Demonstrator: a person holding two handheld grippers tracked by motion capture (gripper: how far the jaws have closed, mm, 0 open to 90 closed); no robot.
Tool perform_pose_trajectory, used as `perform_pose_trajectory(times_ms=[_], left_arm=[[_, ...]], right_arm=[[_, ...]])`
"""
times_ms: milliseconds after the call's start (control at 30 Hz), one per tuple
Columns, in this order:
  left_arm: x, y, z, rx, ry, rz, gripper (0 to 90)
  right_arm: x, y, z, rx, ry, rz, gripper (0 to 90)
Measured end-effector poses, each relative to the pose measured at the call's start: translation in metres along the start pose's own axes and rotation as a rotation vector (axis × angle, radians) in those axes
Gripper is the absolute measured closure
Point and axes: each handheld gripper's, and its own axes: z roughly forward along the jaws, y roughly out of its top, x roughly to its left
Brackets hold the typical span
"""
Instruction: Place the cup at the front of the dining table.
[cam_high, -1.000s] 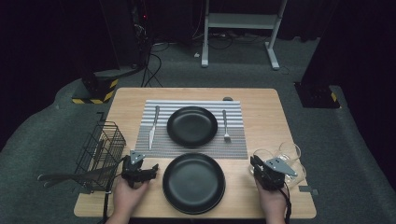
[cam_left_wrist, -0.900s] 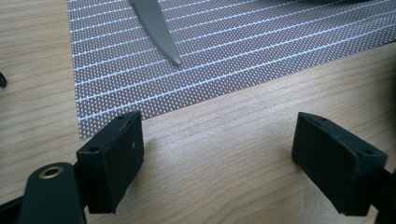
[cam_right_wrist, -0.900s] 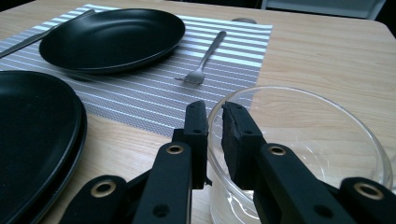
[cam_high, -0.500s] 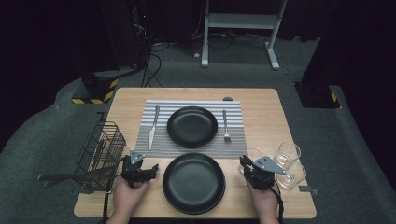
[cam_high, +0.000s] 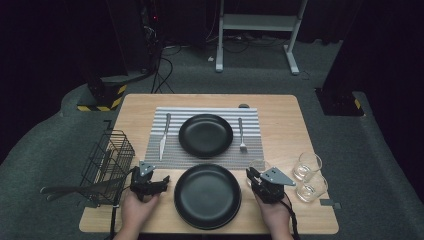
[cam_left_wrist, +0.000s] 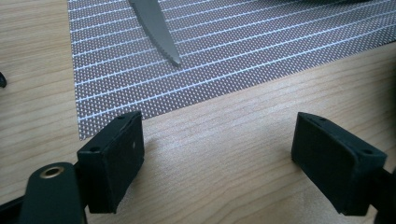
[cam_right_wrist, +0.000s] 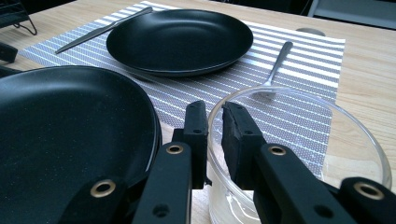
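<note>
Right gripper view shows the right gripper (cam_right_wrist: 214, 122) pinching the glass (cam_right_wrist: 299, 140) rim, carrying it toward the placemat (cam_right_wrist: 299, 70); left gripper (cam_left_wrist: 217, 149) wide open, empty.

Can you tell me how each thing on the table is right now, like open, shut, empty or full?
Left tool: open, nothing between its jaws.
Right tool: shut on the rim of a glass.
Held glass: upright, empty.
Two other glasses: upright, empty, on the table's right side.
Near plate: empty.
Far plate: empty, on the striped mat.
Knife: lying flat on the mat.
Fork: lying flat on the mat.
Wire basket: holds utensils.
</note>
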Motion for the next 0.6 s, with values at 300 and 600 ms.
perform_pose_trajectory(times_ms=[300, 600], left_arm=[[0.0, 0.0, 0.0, 0.0, -0.001, 0.0, 17.7], [0.0, 0.0, -0.0001, 0.0, -0.001, 0.001, 17.8]], right_arm=[[-0.0003, -0.0001, 0.0001, -0.002, 0.011, 0.003, 77.5], [-0.0055, 0.0074, -0.0096, -0.047, 0.023, 0.027, 55.6]])
